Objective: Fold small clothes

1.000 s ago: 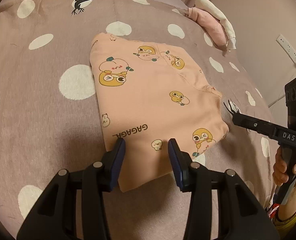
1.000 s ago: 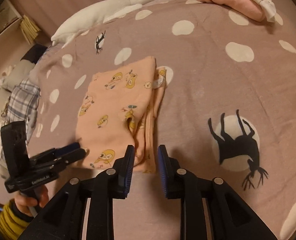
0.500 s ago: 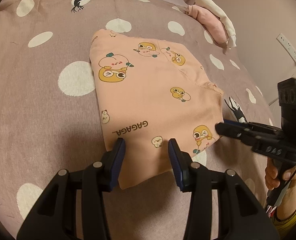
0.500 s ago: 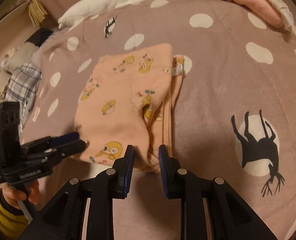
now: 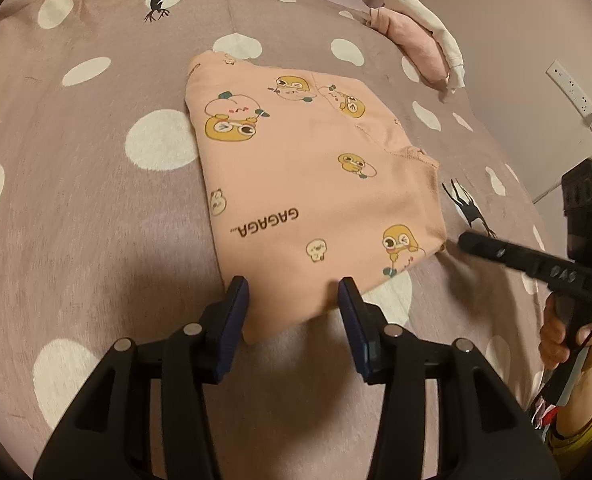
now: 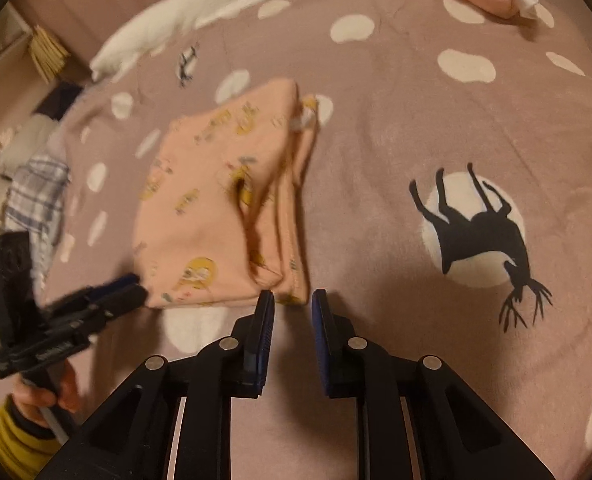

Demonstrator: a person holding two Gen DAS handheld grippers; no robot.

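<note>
A peach garment (image 5: 316,168) printed with yellow cartoon ducks lies folded flat on the spotted bedspread (image 5: 75,200). My left gripper (image 5: 293,292) straddles its near edge. Its jaws are opening a little, the cloth lies flat between them, and the pads do not press it. In the blurred right wrist view the garment (image 6: 207,208) shows its stacked edges. My right gripper (image 6: 293,300) has its tips at the near corner with the jaws closing and a narrow gap, nothing pinched. The left gripper (image 6: 135,288) and right gripper (image 5: 466,240) each appear in the other view.
Folded pink and white clothes (image 5: 416,36) lie at the bed's far right edge. A white goose plush (image 6: 175,28) lies along the far side. Plaid cloth (image 6: 35,196) lies beyond the bed's left edge. A power strip (image 5: 576,96) hangs on the wall.
The right gripper has shifted closer to the garment's near corner, and its gap has narrowed slightly. The left gripper has stayed at the near edge.
</note>
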